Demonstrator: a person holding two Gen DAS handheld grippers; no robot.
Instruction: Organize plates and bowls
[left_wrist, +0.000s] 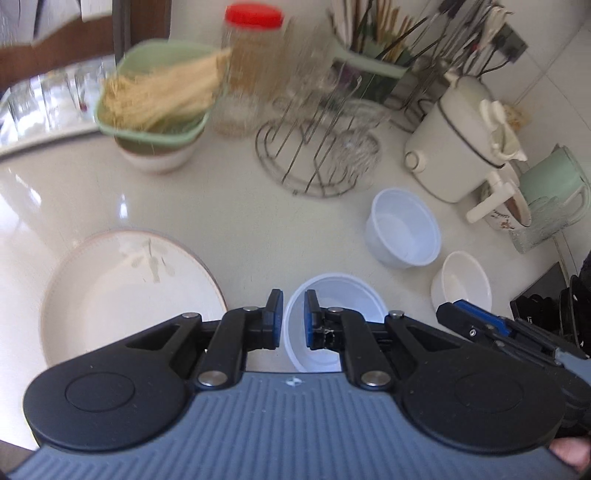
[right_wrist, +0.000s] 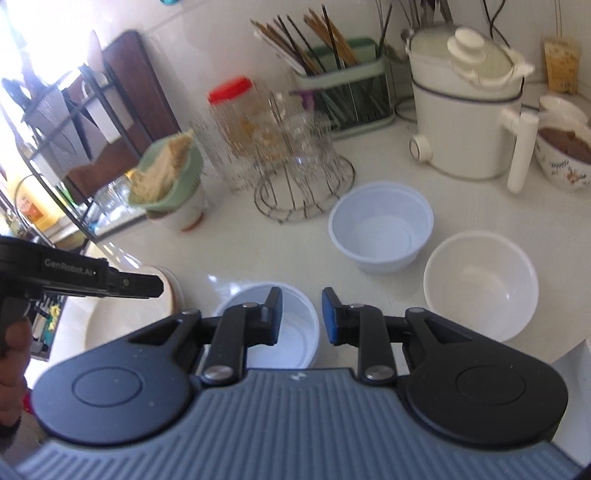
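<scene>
Left wrist view: left gripper (left_wrist: 293, 317) pressed together, empty; right gripper (right_wrist: 302, 314) slightly spread, empty. Near plastic bowl (left_wrist: 332, 317) rim to be pinched squarely, nested into far plastic bowl (left_wrist: 402, 232).

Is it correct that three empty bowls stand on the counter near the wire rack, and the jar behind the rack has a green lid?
Not quite. The jar behind the wire rack has a red lid, not green; the right wrist view shows it. The rest holds: three empty bowls stand on the counter near the rack.
</scene>
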